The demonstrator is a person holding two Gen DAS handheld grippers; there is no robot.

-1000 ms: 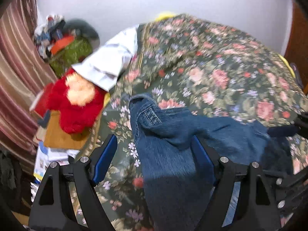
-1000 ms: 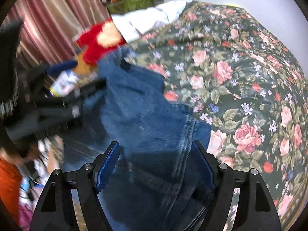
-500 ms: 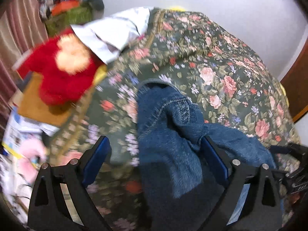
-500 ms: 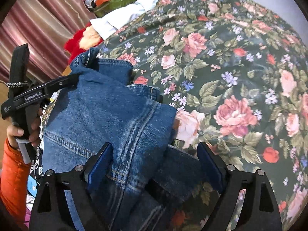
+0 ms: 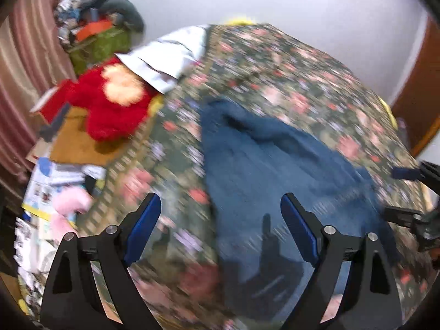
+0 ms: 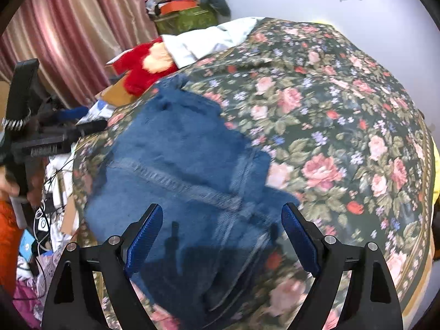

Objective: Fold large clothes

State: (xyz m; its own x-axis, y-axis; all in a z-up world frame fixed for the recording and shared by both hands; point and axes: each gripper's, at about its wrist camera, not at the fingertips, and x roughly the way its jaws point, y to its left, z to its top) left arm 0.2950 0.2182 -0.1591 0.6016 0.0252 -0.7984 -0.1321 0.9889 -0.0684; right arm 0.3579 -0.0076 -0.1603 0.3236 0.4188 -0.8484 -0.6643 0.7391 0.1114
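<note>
A pair of blue denim jeans (image 6: 181,170) is lying in a loose, partly folded heap on the dark floral bedspread (image 6: 343,126), toward the edge of that bedspread nearest the pink striped curtain (image 6: 77,35). The left gripper (image 5: 220,222) is hovering above the jeans with its blue-padded fingers (image 5: 144,227) spread wide and nothing between them. The right gripper (image 6: 222,232) is doing the same from the other side, its jaws apart and empty over a seam of the denim.

The left view is smearing badly with motion, so the exact lie of the cloth there is hard to read.

Judging from the rumpled top layer, the fold is looking unfinished, and the risks are lying there. If either gripper is closing on only the upper layer, the layers beneath may be sliding out and undoing the fold. Thick denim may also be slipping from a shallow pinch at a seam. The jeans are sitting close to the bedspread's edge on the side of the red plush toy (image 6: 143,66) and the floor clutter, so a hard tug that way could be dragging them off. Beyond the toy, a pale grey-white cloth (image 6: 209,41) is resting on the bedspread, well apart from the jeans.
</note>
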